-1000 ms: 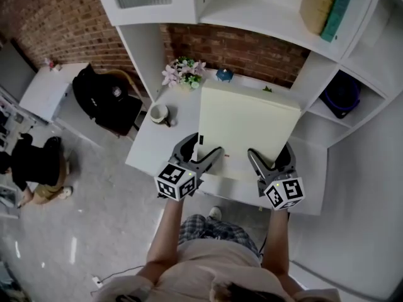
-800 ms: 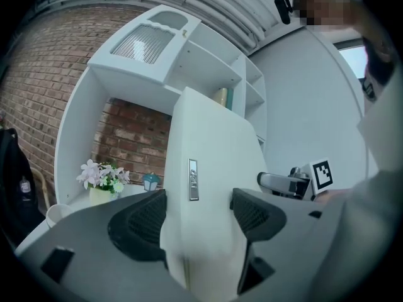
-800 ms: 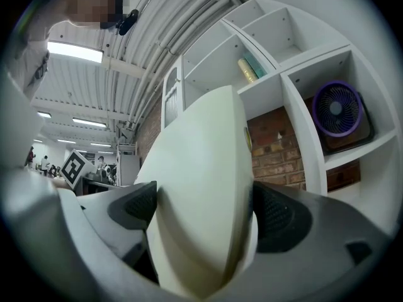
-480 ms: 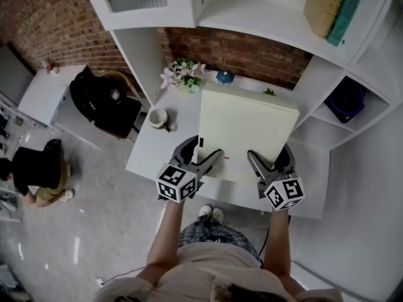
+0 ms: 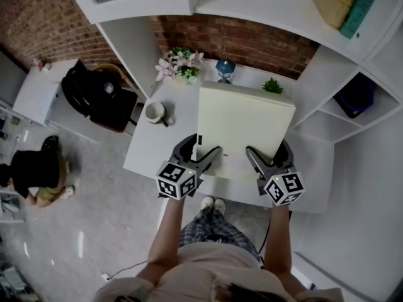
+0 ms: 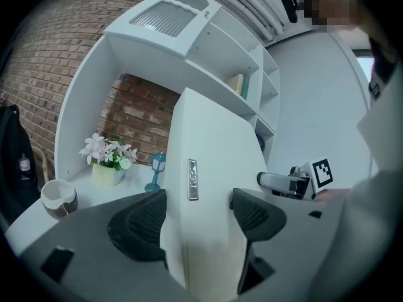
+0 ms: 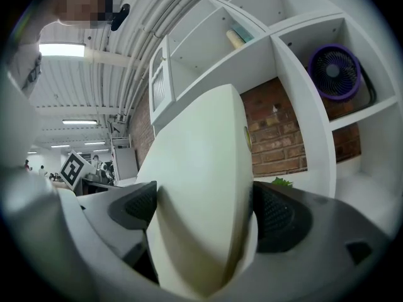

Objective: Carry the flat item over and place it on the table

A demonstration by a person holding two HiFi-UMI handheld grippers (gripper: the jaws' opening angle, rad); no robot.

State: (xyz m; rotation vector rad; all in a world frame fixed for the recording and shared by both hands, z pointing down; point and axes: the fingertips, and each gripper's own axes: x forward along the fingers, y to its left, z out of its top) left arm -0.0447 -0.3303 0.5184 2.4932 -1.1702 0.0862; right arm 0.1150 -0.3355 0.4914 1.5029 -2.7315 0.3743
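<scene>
Flat item [image 5: 245, 128]: cream panel, held over the table [image 5: 148, 153]. Left gripper [image 5: 203, 153] and right gripper [image 5: 269, 155] each had jaws clamped on its near edge. Recommended: lower both evenly, clear of mug [image 5: 155, 112].

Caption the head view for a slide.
Left gripper and right gripper clamp a cream panel by its near edge over the white table, near a mug and flowers.

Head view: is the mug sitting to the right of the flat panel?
No, the mug stands on the table to the left of the flat panel, near the flowers.
</scene>
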